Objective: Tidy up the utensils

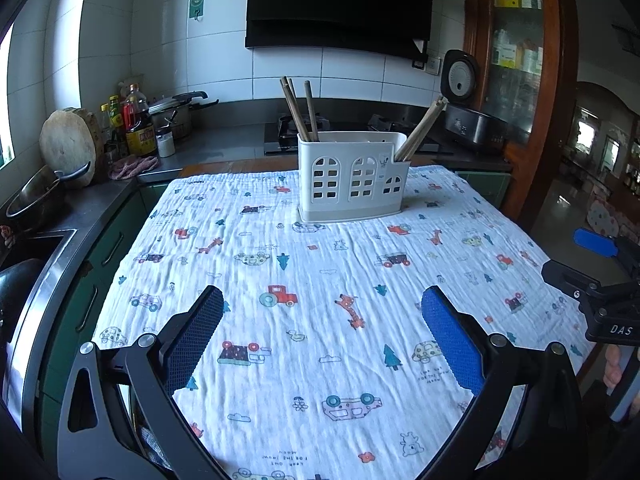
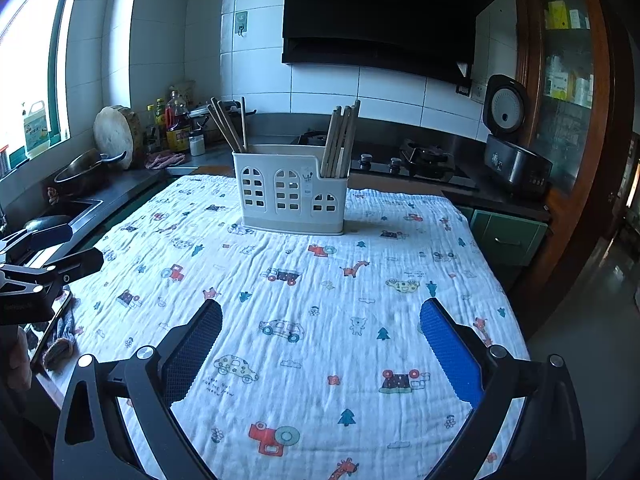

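- The printed cloth lies bare across the table from the near edge to the white utensil holder; nothing stands on that stretch.
- The holder sits at twelve o'clock near the far edge, the only thing standing on the table.
- Chopsticks lean out toward eleven o'clock from its left end, and a second bundle toward one o'clock from its right compartment, crowding the air above the rim.
- The middle of the holder shows open between the two bundles.
- Both grippers, left gripper and right gripper, hang with fingers spread wide over bare cloth.
- At nine o'clock the counter with a pan and sink runs just beside the table.
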`<state>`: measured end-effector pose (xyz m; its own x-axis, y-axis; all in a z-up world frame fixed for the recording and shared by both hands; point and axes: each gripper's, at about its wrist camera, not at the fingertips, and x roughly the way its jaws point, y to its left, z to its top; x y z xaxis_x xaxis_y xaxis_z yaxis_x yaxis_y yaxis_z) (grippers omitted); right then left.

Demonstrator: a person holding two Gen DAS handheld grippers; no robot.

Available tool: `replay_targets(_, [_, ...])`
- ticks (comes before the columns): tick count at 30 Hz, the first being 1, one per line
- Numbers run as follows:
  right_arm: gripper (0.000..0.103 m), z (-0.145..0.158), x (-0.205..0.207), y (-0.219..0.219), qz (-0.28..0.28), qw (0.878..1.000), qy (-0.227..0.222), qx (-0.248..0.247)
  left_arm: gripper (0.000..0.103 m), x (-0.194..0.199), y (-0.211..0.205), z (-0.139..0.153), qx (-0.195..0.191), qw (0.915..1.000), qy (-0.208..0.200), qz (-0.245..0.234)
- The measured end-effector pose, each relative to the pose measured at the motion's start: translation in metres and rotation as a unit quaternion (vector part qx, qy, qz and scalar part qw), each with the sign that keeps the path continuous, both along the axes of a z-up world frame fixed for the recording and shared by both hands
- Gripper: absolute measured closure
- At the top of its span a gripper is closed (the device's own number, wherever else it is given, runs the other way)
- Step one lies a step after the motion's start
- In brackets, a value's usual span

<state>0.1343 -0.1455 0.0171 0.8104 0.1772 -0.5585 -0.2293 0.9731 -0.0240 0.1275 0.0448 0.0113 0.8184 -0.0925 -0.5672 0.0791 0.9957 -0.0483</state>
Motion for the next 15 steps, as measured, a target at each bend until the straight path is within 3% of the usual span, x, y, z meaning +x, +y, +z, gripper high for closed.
replay_targets(15, [0.007,-0.0003,-0.0006,0.0031,0.003,1.000,0.001,0.000,0.005,-0.0027,-0.0041,-0.0013,0.002,1.0000,0.002,-0.008])
